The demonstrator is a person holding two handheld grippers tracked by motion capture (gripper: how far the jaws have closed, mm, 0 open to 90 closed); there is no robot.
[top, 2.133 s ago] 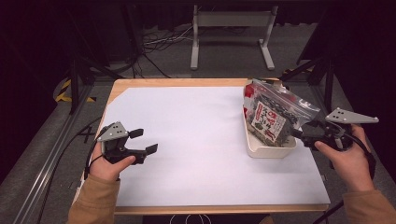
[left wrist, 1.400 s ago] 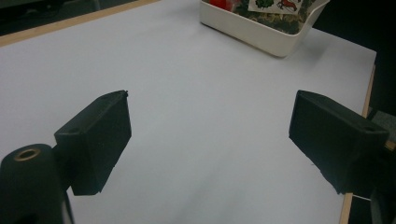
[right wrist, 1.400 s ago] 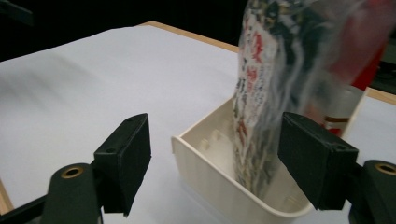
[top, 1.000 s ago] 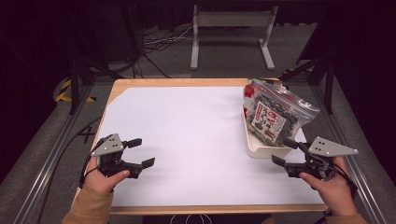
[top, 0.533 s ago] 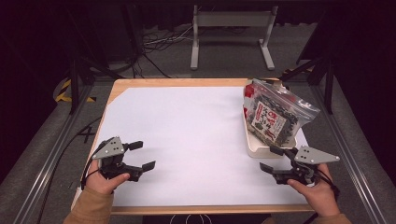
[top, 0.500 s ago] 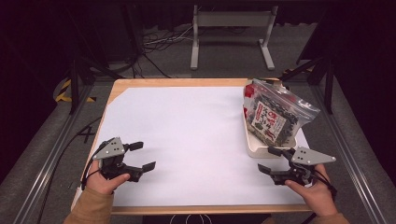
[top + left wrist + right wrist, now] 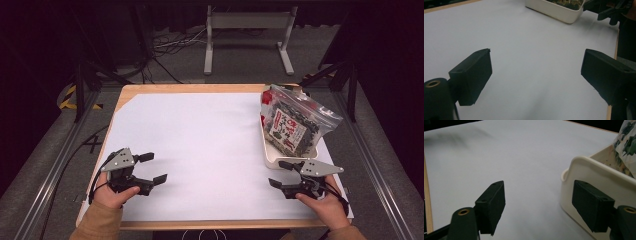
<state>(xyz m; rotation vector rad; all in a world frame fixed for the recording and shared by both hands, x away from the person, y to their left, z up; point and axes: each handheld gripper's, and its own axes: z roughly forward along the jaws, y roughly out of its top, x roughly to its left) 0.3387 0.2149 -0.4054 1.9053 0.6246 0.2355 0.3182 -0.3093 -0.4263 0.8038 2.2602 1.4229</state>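
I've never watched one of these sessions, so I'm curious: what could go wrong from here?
The bag sticks up well above the tray and leans over its rim, so a nudge might tip it out. The right gripper is open close by the tray's near corner; moving forward carelessly, a jaw could bump and shove the tray. The tray also sits near the table's right edge, so a push that way might send it off.

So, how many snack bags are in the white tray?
1: a clear zip bag of snacks stands in the white tray at the table's right side; another behind it could be hidden.
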